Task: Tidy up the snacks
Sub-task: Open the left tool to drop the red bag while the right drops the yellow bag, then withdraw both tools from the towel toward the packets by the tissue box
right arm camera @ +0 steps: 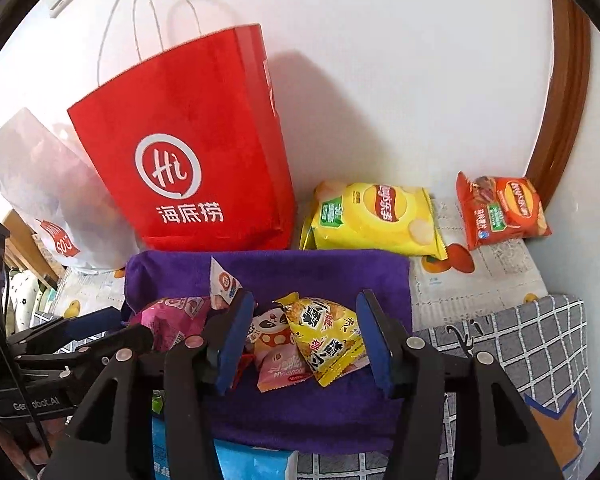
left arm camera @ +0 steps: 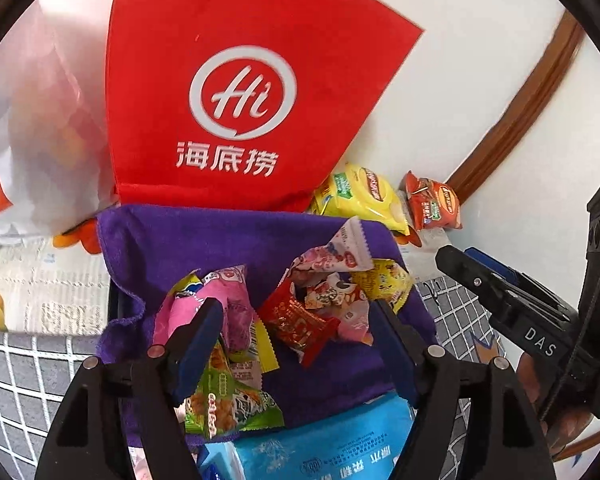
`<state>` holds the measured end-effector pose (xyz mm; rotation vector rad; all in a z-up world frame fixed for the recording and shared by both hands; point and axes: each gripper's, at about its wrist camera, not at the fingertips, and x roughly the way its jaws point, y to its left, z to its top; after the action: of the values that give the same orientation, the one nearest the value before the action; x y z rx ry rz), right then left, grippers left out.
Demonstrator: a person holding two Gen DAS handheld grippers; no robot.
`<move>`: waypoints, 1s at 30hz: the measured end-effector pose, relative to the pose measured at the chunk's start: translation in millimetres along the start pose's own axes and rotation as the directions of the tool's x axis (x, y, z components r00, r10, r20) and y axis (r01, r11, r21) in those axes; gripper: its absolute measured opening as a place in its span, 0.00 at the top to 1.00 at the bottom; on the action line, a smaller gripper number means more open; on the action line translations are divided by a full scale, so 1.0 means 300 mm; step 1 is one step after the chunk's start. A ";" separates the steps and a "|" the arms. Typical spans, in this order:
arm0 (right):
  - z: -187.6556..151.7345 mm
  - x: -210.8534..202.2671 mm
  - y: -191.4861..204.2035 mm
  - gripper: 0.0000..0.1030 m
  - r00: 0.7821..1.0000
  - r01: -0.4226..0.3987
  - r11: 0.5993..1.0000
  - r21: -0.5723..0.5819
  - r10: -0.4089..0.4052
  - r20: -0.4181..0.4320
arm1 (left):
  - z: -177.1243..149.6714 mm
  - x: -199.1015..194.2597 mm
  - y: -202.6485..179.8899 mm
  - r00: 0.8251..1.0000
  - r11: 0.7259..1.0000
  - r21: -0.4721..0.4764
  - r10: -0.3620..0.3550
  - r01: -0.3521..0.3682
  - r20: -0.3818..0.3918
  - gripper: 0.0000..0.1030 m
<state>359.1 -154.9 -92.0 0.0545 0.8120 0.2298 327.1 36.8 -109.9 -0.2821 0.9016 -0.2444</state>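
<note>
Over the purple towel (left arm camera: 236, 236), left tool (left arm camera: 300, 328) and right tool (right arm camera: 304, 336) both spread, pinching nothing. Small snack packets (left arm camera: 312, 304) heaped on the towel; yellow chip bag (right arm camera: 376, 216) and red chip bag (right arm camera: 500, 212) far right, beside the red paper bag (right arm camera: 196, 148).

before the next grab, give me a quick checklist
1. Left gripper jaws open, nothing clamped: ok.
2. Right gripper jaws open around the yellow packet, pads not pressing: ok.
3. Snacks lie on the purple towel: ok.
4. Red bag upright behind the towel: ok.
5. Room inside the bag: cannot tell.
6. Chip bags clear of both grippers: ok.
</note>
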 end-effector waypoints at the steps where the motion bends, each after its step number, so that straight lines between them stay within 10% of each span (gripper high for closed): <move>1: -0.002 -0.013 0.002 0.44 1.000 -0.003 1.000 0.003 0.003 0.007 | 0.000 -0.016 -0.008 1.000 1.000 0.016 0.005 -0.005 0.012 0.29; 20: -0.142 -0.398 0.065 0.40 0.993 0.075 0.997 -0.031 -0.072 0.096 | -0.053 -0.362 -0.174 0.979 0.984 0.142 -0.132 0.110 0.153 0.29; 30: -0.321 -0.433 0.132 0.39 0.999 -0.031 0.998 -0.056 0.033 0.034 | -0.202 -0.446 -0.084 0.992 0.990 0.144 -0.031 0.014 0.121 0.29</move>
<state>195.7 -149.2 -60.4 0.0191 0.7697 0.2810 196.8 48.3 -38.8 -0.1727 0.7553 -0.3080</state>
